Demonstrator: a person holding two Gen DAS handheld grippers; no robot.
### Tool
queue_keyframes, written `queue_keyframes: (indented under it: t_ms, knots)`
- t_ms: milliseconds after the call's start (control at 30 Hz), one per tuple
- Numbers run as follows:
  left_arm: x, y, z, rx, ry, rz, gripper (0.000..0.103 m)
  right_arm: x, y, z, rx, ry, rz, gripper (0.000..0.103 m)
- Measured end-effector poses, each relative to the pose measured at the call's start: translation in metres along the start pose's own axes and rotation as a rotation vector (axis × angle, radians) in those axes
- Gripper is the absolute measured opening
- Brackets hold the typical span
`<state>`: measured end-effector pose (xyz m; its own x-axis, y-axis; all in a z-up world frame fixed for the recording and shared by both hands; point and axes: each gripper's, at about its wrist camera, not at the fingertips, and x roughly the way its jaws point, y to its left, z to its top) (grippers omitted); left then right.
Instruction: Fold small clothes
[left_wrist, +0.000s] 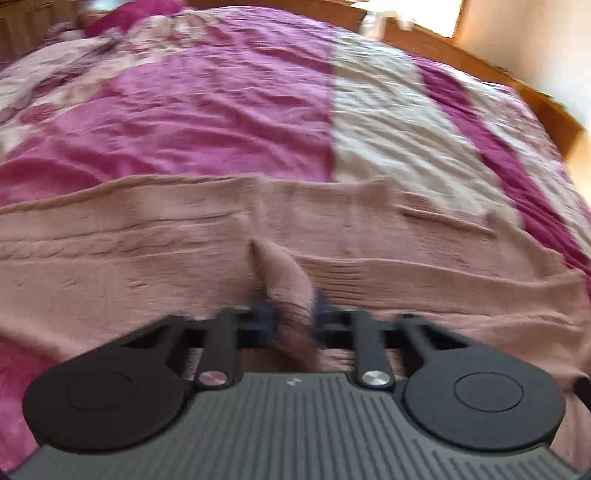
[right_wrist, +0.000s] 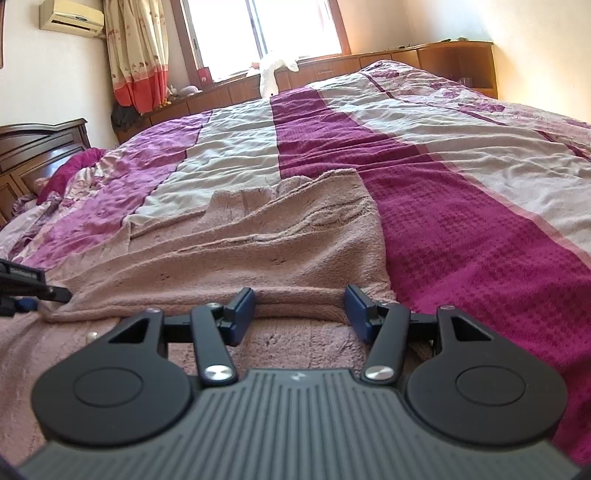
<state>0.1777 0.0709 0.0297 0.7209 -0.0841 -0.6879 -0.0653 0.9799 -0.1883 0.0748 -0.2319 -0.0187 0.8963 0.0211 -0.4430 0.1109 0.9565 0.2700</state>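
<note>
A dusty-pink knit garment (left_wrist: 184, 251) lies spread across the bed, its cable pattern showing. In the left wrist view, my left gripper (left_wrist: 291, 306) pinches a raised fold of this knit (left_wrist: 280, 266) between its blue pads, and the picture is blurred. In the right wrist view, the same garment (right_wrist: 258, 236) lies rumpled with a folded edge near me. My right gripper (right_wrist: 299, 306) stands open over that edge, pads well apart and not pressing on the cloth. The left gripper's tip (right_wrist: 33, 290) shows at the left edge, down on the knit.
The bed carries a quilt of magenta and cream stripes (right_wrist: 424, 177). A dark wooden headboard (right_wrist: 40, 144) is at the left. Low wooden cabinets (right_wrist: 369, 62) run under the window, with a white soft toy (right_wrist: 269, 74) on them. Curtains (right_wrist: 136, 55) hang at the back left.
</note>
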Motion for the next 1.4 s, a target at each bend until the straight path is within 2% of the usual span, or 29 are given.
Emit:
queue_keyframes:
  t_ms: [33, 100, 167, 333, 400, 500, 600, 733, 767, 867, 900, 967, 1033, 1100, 1167, 1267, 1367, 1400]
  knots:
    - [-0.005, -0.002, 0.0, -0.001, -0.019, -0.013, 0.015, 0.0, -0.001, 0.001, 0.004, 0.005, 0.002, 0.056]
    - [-0.026, -0.007, 0.0, 0.03, -0.093, 0.013, 0.015, -0.002, -0.002, 0.006, 0.012, 0.019, 0.008, 0.056]
    - [-0.042, -0.001, 0.001, 0.005, -0.138, 0.029, 0.015, -0.007, -0.004, 0.014, 0.029, 0.027, 0.021, 0.057]
    - [-0.033, 0.025, -0.005, -0.047, -0.07, 0.12, 0.015, -0.012, -0.016, 0.045, 0.041, -0.04, 0.029, 0.057]
    - [-0.026, 0.033, -0.011, -0.079, -0.027, 0.093, 0.015, 0.0, -0.022, 0.063, 0.024, -0.036, 0.028, 0.057]
    - [-0.026, 0.035, -0.017, -0.079, -0.041, 0.091, 0.015, 0.029, -0.033, 0.085, 0.009, 0.009, 0.019, 0.057]
    - [-0.027, 0.033, -0.018, -0.06, -0.046, 0.086, 0.015, 0.067, -0.048, 0.099, 0.052, 0.076, 0.006, 0.057]
    - [-0.026, 0.032, -0.016, -0.029, -0.046, 0.077, 0.015, 0.107, -0.068, 0.1, 0.199, 0.169, 0.091, 0.057]
    - [-0.026, 0.033, -0.016, -0.026, -0.047, 0.073, 0.015, 0.112, -0.069, 0.098, 0.225, 0.173, 0.123, 0.054]
    - [-0.028, 0.034, -0.016, -0.019, -0.07, 0.053, 0.015, 0.118, -0.067, 0.094, 0.263, 0.176, 0.193, 0.012]
    - [-0.03, 0.034, -0.015, -0.021, -0.088, 0.044, 0.015, 0.115, -0.065, 0.094, 0.273, 0.16, 0.193, 0.012]
    - [-0.035, 0.032, -0.015, -0.02, -0.127, 0.025, 0.015, 0.096, -0.055, 0.096, 0.209, 0.054, 0.127, 0.011]
    - [-0.032, 0.026, -0.012, 0.0, -0.136, 0.027, 0.015, 0.082, -0.045, 0.099, 0.145, -0.01, 0.062, 0.011]
    - [-0.019, 0.019, -0.01, 0.03, -0.088, 0.056, 0.015, 0.086, -0.043, 0.098, 0.117, 0.005, 0.001, 0.011]
    - [-0.006, 0.015, -0.012, 0.066, -0.05, 0.093, 0.015, 0.103, -0.047, 0.092, 0.105, 0.075, -0.061, 0.011]
    - [-0.003, 0.009, -0.016, 0.143, -0.064, 0.124, 0.016, 0.113, -0.051, 0.084, 0.121, 0.092, -0.079, 0.012]
    - [-0.005, 0.009, -0.015, 0.151, -0.065, 0.148, 0.029, 0.112, -0.048, 0.084, 0.114, 0.094, -0.079, 0.015]
    - [-0.009, 0.012, -0.014, 0.135, -0.063, 0.153, 0.036, 0.11, -0.049, 0.085, 0.108, 0.098, -0.077, 0.02]
